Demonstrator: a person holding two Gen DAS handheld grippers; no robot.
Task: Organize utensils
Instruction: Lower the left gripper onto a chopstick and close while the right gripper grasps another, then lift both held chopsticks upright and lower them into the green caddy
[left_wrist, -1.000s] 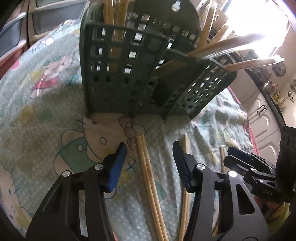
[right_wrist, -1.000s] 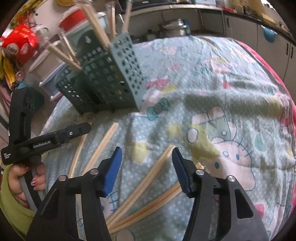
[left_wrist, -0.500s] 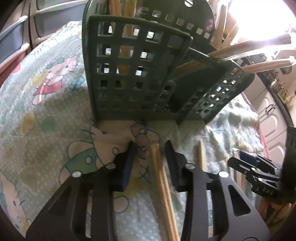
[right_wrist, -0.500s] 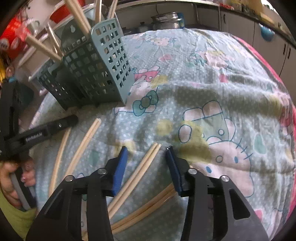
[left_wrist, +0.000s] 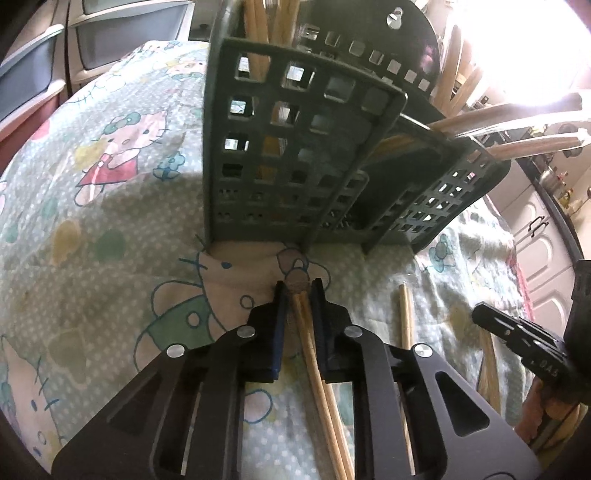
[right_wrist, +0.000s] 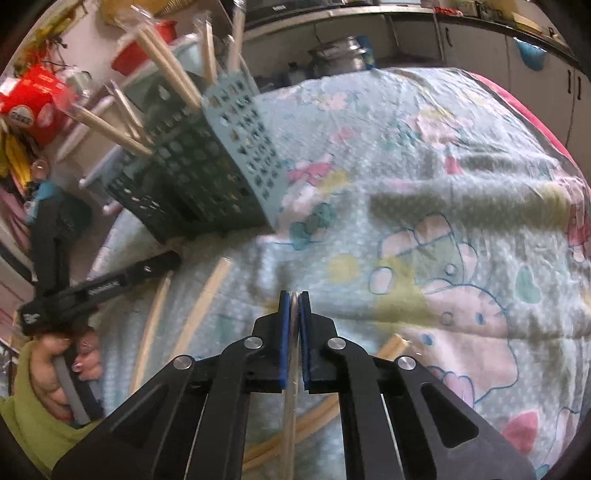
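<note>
A dark green perforated utensil caddy (left_wrist: 295, 166) stands on the cloth, with several wooden chopsticks sticking out of its compartments. My left gripper (left_wrist: 298, 286) sits low just in front of it. Its jaws are closing, and the pads sit against a pair of chopsticks (left_wrist: 314, 369) lying on the cloth. In the right wrist view the caddy (right_wrist: 207, 166) is at the upper left. My right gripper (right_wrist: 294, 295) is shut on a thin pale chopstick (right_wrist: 291, 424) that runs back between its fingers. More loose chopsticks (right_wrist: 199, 314) lie to its left.
The table is covered by a cartoon-cat cloth (right_wrist: 424, 184). A hand in a green sleeve (right_wrist: 55, 369) holds the left gripper's handle. A single chopstick (left_wrist: 406, 317) lies right of the left gripper. Drawers (left_wrist: 37, 74) are at the far left, cabinets (right_wrist: 535, 74) behind.
Both grippers' jaws have come together from wide open onto the chopsticks that lay between them. Both views have drawn slightly nearer to the cloth.
</note>
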